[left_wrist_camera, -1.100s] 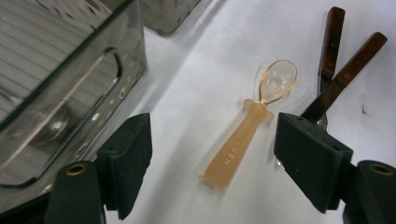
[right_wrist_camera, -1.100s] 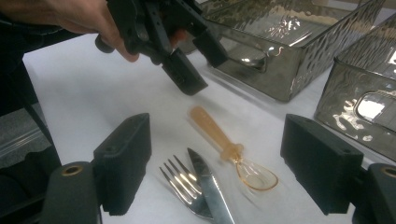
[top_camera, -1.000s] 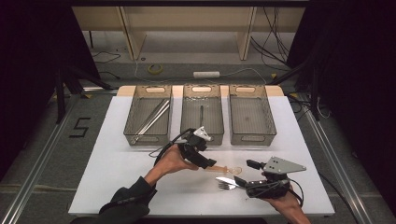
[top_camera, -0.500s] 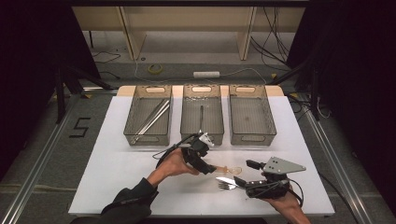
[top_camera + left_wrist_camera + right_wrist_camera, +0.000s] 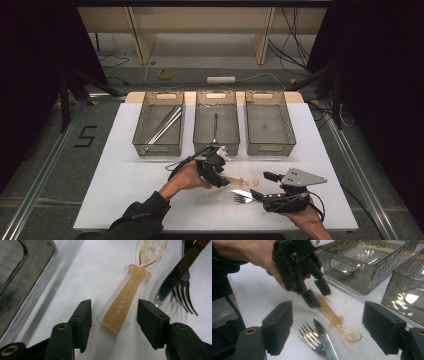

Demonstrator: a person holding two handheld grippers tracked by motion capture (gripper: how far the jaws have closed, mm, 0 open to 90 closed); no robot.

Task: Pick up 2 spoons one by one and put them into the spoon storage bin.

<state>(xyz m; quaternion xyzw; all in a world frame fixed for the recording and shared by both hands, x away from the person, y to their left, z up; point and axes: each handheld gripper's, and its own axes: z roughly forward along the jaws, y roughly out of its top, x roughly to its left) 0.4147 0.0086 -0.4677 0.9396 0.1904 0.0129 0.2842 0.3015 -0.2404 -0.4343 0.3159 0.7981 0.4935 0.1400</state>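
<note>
**Left gripper closing around the handle of an orange spoon**

The left gripper [image 5: 113, 315] was lowered over the translucent orange plastic spoon [image 5: 130, 293], which lay flat on the white table [image 5: 120, 175] in front of the three grey mesh baskets [image 5: 159, 125]. Its two black jaws stood on both sides of the end of the spoon handle and had just been closing. However, in the left gripper view a gap was visible between each pad and the handle, so the spoon was between the jaws but not yet pressed.

The clear bowl of the spoon pointed toward the right gripper [image 5: 260, 196]. Just beside the bowl lay a metal fork [image 5: 185, 297] with a serrated steel knife [image 5: 175, 277] resting across it; the knife lay on top of the fork.

The right gripper rested low near the front edge of the table, well apart from the baskets. Its jaws stood wide apart with nothing between them, and the fork and knife lay just in front of them.
</note>
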